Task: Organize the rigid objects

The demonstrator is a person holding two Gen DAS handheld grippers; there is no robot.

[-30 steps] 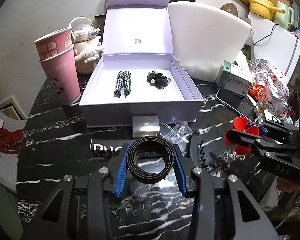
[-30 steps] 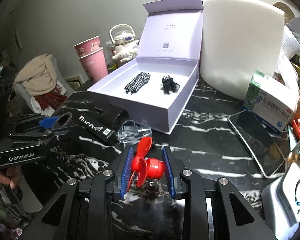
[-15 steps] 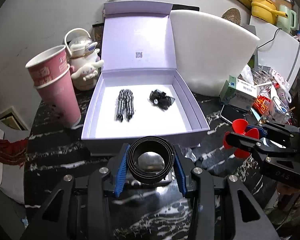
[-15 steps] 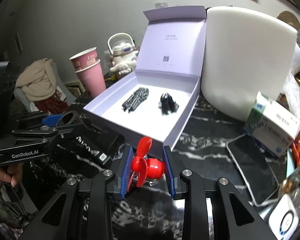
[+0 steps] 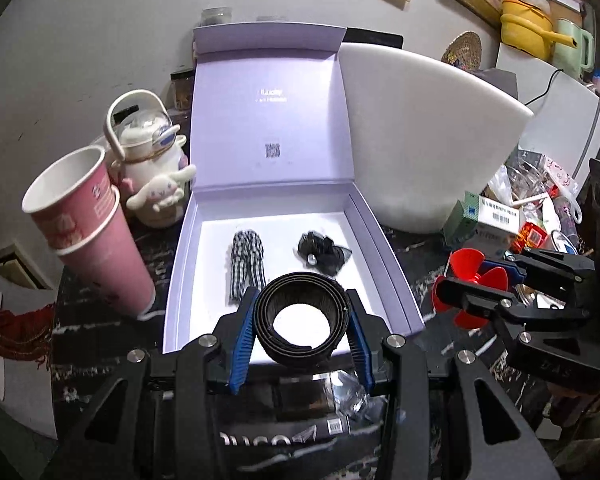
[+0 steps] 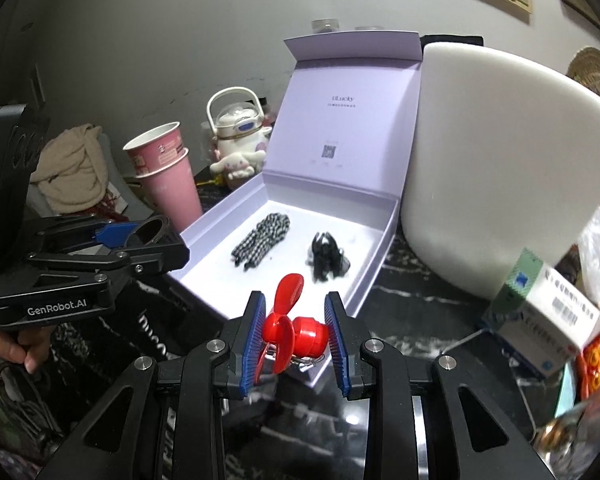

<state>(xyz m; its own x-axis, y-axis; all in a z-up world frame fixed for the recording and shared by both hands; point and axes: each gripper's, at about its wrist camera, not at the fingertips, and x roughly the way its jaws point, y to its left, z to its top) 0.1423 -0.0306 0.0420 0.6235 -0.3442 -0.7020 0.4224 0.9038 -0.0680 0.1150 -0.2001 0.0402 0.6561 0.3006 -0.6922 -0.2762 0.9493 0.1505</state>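
Nearest the left wrist camera, the left gripper (image 5: 302, 316) was clamped on a coiled black belt (image 5: 303, 320), its blue pads pressed to the roll's two sides, and the roll hung over the front edge of the open lavender gift box (image 5: 396, 280). Over on the right wrist view, the right gripper (image 6: 296, 330) was squeezed tight on a small red fan (image 6: 294, 330), blades turned toward the left pad, held above the box's near corner. A hand (image 6: 10, 346) gripped the left tool's handle at the picture's left edge.

Below both tools ran the black marble-patterned table (image 6: 412, 300), with a black carton (image 5: 284, 438) and crumpled clear plastic (image 5: 356, 402) just under the left gripper.

Inside the box, a black-and-white checked hair tie (image 5: 248, 266) lay left of centre and a black bow hair clip (image 5: 322, 252) lay to its right, apart from each other. The lid (image 5: 270, 120) stood upright behind them.

Left of the box stood stacked pink paper cups (image 5: 92, 232), and behind them a white cartoon-dog kettle (image 5: 150, 164). To the right, a big white foam block (image 5: 420, 140) leaned beside the lid, with a medicine carton (image 6: 548, 320) near it.
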